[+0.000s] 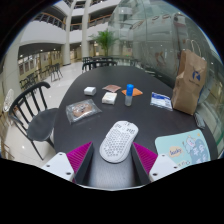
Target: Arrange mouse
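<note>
White perforated mouse (118,140) resting on dark round counter (150,120), between spread fingers of tool (113,160) w/ gaps either side, not yet gripped; apparently lined up for a grab. Beyond: plastic bag (83,111), white boxes (108,94), small bottle (129,95), brown paper bag (189,82), printed mat (184,148) nr. right finger. Black chair (35,112) alongside, potted plant (104,42) & atrium galleries in bkgd.

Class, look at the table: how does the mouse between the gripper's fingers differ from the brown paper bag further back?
The mouse is white and speckled; the paper bag is plain brown. The mouse lies low and flat, while the bag stands upright and tall. The mouse sits between the open gripper fingers with a gap either side; the bag stands well beyond them. Both rest on the same dark table.
</note>
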Tool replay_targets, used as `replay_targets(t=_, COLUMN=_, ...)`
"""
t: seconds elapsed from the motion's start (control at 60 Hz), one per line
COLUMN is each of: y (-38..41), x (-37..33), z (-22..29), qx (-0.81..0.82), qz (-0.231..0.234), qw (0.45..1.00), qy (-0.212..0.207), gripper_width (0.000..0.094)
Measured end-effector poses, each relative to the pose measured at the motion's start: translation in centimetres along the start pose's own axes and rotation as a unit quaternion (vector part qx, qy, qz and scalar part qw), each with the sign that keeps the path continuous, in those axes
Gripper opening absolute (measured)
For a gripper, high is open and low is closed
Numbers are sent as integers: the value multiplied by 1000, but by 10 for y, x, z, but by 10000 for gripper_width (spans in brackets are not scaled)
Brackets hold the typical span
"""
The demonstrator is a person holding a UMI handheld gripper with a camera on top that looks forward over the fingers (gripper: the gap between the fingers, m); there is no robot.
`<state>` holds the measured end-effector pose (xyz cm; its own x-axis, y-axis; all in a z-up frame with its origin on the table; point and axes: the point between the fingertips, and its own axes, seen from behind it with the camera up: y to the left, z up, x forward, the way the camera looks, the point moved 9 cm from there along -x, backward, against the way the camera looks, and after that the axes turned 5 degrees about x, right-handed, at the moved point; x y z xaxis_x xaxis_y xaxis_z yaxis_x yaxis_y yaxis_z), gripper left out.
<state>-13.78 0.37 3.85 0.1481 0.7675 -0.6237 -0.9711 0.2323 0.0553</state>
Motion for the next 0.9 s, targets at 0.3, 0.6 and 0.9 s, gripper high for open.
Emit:
replay_targets(t=0.3, y=8, x=24, z=21, qx=19, qz=12, qw=1000, qy=14, gripper_width=516)
replay_targets(t=0.6, y=-5, x=1, z=25, qx=-17, qz=4, qw=1000, qy=-13, gripper_width=469)
replay_targets(t=0.9, y=-117, x=-109, z=51, qx=15, qz=-70, qw=992, qy=-103, gripper_width=467)
